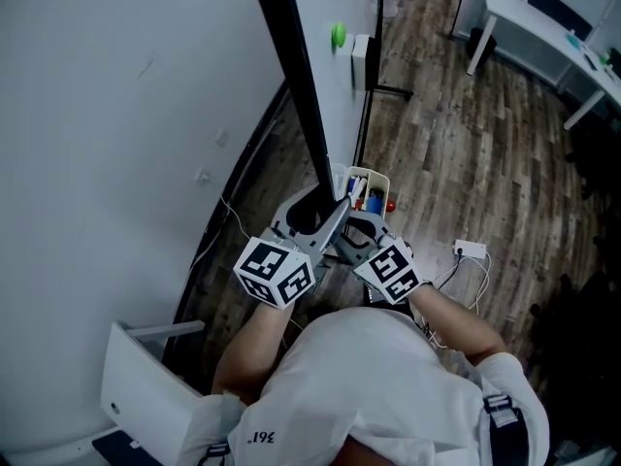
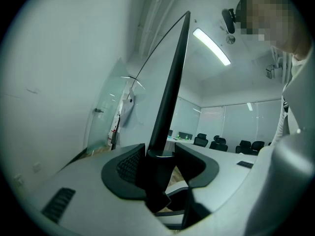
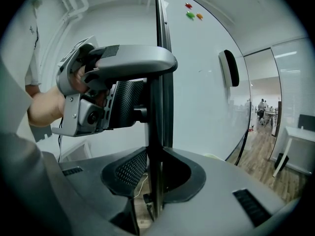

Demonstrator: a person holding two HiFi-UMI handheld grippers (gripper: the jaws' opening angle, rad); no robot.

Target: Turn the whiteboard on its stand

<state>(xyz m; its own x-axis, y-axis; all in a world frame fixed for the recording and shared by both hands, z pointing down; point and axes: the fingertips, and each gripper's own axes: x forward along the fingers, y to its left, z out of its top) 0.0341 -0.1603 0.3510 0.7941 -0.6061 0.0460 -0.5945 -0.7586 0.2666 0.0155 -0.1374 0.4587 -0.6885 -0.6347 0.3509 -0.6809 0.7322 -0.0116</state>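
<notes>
Plainly, left gripper (image 2: 160, 170) and right gripper (image 3: 156, 175) jaws tight on whiteboard (image 3: 197, 92); magnets (image 3: 191, 14) outside left gripper view.

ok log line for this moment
whiteboard: upright | left gripper: shut on its black edge | right gripper: shut on same edge

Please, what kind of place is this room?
Most likely an office or meeting room: a whiteboard on a stand, a white desk on the wood floor, and black office chairs farther back.
</notes>
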